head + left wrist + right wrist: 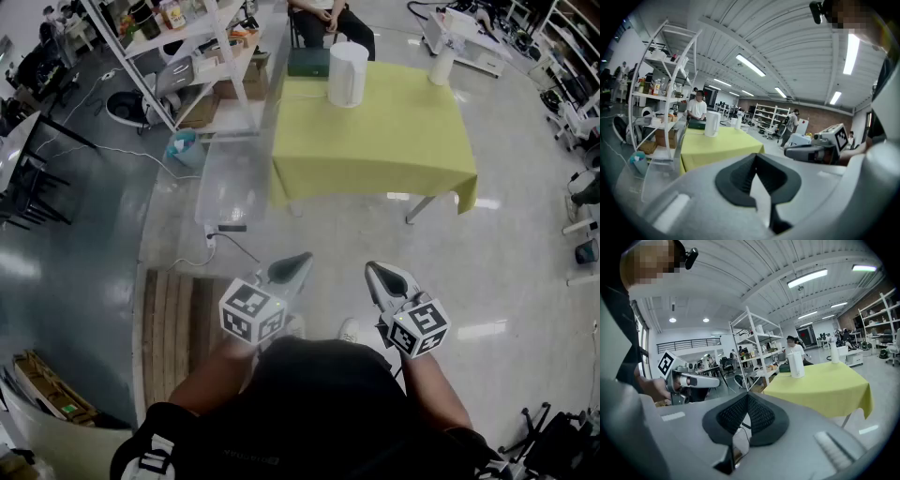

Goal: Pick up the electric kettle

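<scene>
Your left hand-held gripper (755, 155) has its jaws pressed together at the tips, with nothing between them. Your right hand-held gripper (746, 395) is the same: pads meeting, nothing pinched. In the head view you hold the two side by side in front of your body, a little apart, over bare floor (356, 234). Both noses tip slightly down toward the counter (375, 141), which lies under a yellow-green cloth.

The electric kettle (348, 74), white and upright, stands on the far part of that counter, left of its middle, well apart from both grippers. A dark green box (308, 62) sits just beside it at the far left corner. A white roll (442, 67) stands at the far right corner. A seated person (330, 21) is behind the counter's far edge.

A white shelf rack (192, 58) stands left of the counter. A wooden pallet (173, 319) lies on the floor to your left, near your feet.
</scene>
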{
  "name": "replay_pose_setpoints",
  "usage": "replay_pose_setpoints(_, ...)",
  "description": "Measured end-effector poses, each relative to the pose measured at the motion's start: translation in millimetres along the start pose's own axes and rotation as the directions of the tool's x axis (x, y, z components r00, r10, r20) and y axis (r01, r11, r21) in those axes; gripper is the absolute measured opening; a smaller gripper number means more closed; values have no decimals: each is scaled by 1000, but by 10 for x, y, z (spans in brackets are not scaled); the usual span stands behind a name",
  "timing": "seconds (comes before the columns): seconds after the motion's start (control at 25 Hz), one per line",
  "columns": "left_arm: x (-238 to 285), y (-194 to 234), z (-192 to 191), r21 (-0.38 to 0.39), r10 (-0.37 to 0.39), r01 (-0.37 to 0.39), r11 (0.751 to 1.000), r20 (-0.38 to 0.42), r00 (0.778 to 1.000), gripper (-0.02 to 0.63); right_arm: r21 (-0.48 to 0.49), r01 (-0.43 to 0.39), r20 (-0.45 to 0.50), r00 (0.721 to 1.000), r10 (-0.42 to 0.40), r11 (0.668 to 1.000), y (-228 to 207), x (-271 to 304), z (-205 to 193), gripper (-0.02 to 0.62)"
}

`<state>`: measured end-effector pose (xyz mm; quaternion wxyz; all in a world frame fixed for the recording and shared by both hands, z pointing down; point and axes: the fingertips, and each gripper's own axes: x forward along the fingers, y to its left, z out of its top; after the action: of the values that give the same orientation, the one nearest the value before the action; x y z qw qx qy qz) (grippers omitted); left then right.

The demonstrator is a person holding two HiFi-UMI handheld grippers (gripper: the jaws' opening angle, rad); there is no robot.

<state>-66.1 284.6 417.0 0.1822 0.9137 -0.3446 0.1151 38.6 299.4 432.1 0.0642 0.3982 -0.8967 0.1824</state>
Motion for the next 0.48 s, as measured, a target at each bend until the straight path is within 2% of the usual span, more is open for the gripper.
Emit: replay_pose_setpoints(0.48, -11, -13, 50, 9, -10, 10, 1000, 7, 1000, 0, -11, -26, 22, 999, 26, 1000, 110, 16, 63, 5)
